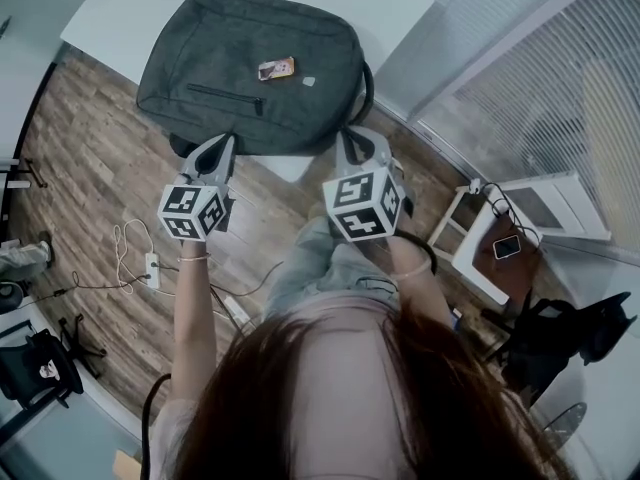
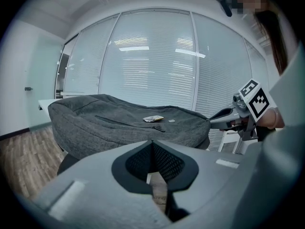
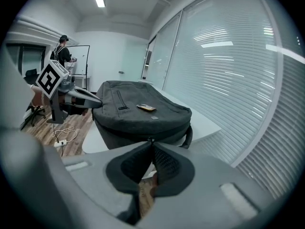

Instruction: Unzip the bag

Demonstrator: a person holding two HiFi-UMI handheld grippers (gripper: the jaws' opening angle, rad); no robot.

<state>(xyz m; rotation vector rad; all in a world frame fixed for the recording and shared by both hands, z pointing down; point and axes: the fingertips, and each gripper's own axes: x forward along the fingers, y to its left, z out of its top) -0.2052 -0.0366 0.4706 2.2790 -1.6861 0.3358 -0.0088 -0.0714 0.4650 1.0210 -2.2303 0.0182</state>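
Note:
A dark grey bag (image 1: 250,63) lies flat on a white table (image 1: 110,13), with a closed pocket zipper (image 1: 225,96) and a small card (image 1: 277,68) on top. My left gripper (image 1: 217,156) hangs just off the bag's near edge on the left, jaws shut on nothing. My right gripper (image 1: 352,146) sits at the near right corner by the black handle (image 1: 366,88), jaws also shut and empty. In the left gripper view the bag (image 2: 119,123) lies beyond the closed gripper (image 2: 152,143). The right gripper view shows the bag (image 3: 138,116) just past the closed gripper (image 3: 151,140).
Wooden floor lies below the table edge, with a power strip and cables (image 1: 152,266) on the left. A white stand with a phone (image 1: 505,246) is at the right beside a blind-covered glass wall. A black chair (image 1: 35,368) is at lower left. A person (image 3: 62,51) stands far back.

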